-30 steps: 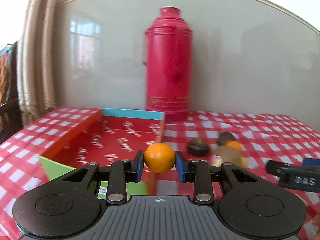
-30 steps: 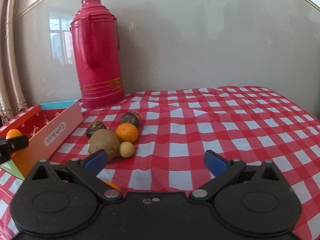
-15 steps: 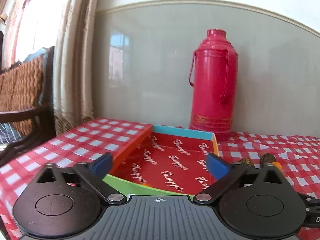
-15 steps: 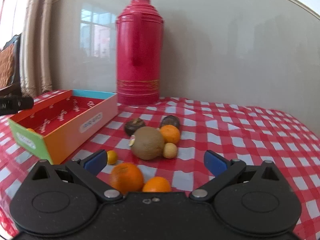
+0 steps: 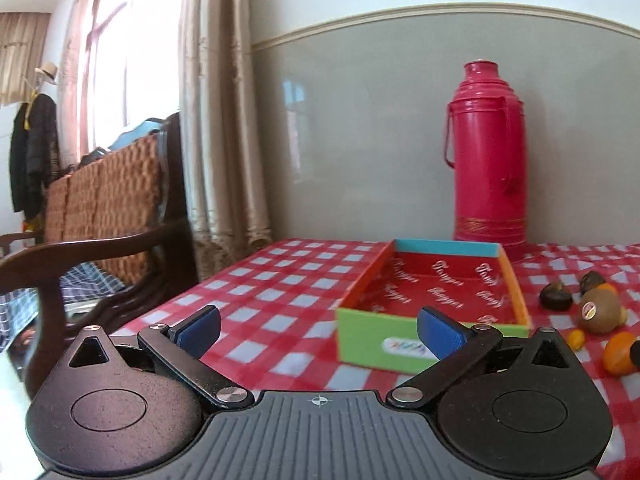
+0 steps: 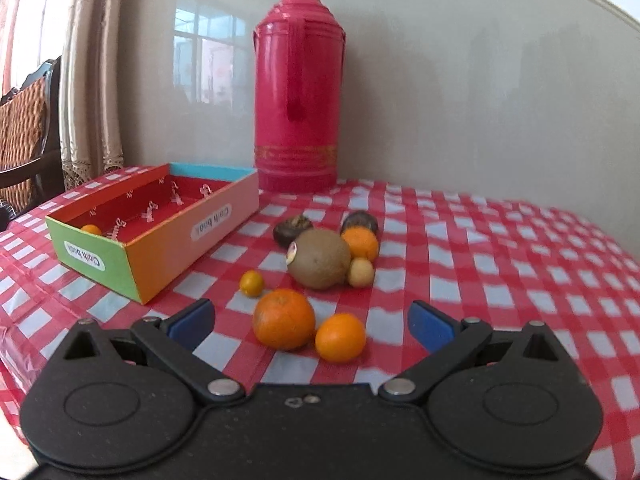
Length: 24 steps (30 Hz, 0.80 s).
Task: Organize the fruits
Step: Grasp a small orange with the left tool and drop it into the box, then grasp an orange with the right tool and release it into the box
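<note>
Right tongs [image 6: 310, 322]: spread wide, empty. Advice: straddle the nearest orange [image 6: 284, 319], close gently, carry to box [image 6: 160, 248]. Left tongs [image 5: 318, 330]: spread, empty.

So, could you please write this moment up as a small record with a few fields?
left gripper: open, holding nothing
right gripper: open, facing the two oranges
box: open-topped, one small orange fruit inside at the green end
nearest fruit: big orange and smaller orange, side by side on the tablecloth
further fruit: kiwi with sticker, several small fruits around it
thermos: upright behind the box
</note>
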Available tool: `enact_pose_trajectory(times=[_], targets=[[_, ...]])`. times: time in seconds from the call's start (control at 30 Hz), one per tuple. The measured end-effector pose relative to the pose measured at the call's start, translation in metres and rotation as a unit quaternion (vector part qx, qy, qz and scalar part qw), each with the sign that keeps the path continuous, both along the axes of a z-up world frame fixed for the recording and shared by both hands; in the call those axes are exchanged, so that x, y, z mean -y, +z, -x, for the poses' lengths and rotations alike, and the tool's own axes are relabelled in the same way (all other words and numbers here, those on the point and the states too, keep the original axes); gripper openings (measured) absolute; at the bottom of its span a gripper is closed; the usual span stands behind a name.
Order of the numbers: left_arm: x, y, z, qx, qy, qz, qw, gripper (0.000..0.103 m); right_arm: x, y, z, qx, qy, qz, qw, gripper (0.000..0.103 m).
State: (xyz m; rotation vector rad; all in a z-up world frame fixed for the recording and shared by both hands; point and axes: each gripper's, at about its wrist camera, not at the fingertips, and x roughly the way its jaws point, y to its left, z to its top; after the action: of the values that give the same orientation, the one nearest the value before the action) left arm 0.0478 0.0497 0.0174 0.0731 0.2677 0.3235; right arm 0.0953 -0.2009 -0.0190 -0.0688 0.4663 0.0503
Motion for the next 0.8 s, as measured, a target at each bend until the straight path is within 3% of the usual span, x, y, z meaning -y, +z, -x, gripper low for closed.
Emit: enact_pose_trajectory(times=[0.13, 0.23, 0.4, 0.53, 0.7, 0.77, 0.8], targets=[[-0.005, -0.001, 0.009, -0.001, -0.031, 0.037, 0.9989, 0.103, 0.001, -0.004, 0.007, -0.014, -0.018, 0.007, 1.000, 0.094], [0.003, -0.001, 0.011, 0.007, -0.036, 0.009, 0.9993, 0.103, -0.001, -0.008, 0.011, -0.022, -0.024, 0.028, 0.999, 0.092], [0.014, -0.005, 0.003, -0.015, -0.044, -0.019, 0.9987, 0.103, 0.001, -0.013, 0.005, -0.031, -0.023, 0.037, 0.999, 0.087], [0.012, -0.004, 0.002, -0.018, -0.040, -0.017, 0.9989, 0.103, 0.009, -0.015, -0.006, -0.046, -0.024, 0.026, 0.998, 0.073], [0.003, -0.007, -0.002, -0.029, -0.028, -0.003, 0.9992, 0.103, 0.014, -0.017, -0.015, -0.059, -0.021, 0.013, 0.998, 0.066], [0.001, -0.008, -0.004, -0.033, -0.025, 0.001, 0.9991, 0.103, 0.015, -0.017, -0.018, -0.061, -0.017, 0.006, 0.998, 0.056], [0.000, -0.009, -0.005, -0.033, -0.024, 0.002, 0.9992, 0.103, 0.015, -0.018, -0.020, -0.066, -0.017, 0.004, 0.998, 0.042]])
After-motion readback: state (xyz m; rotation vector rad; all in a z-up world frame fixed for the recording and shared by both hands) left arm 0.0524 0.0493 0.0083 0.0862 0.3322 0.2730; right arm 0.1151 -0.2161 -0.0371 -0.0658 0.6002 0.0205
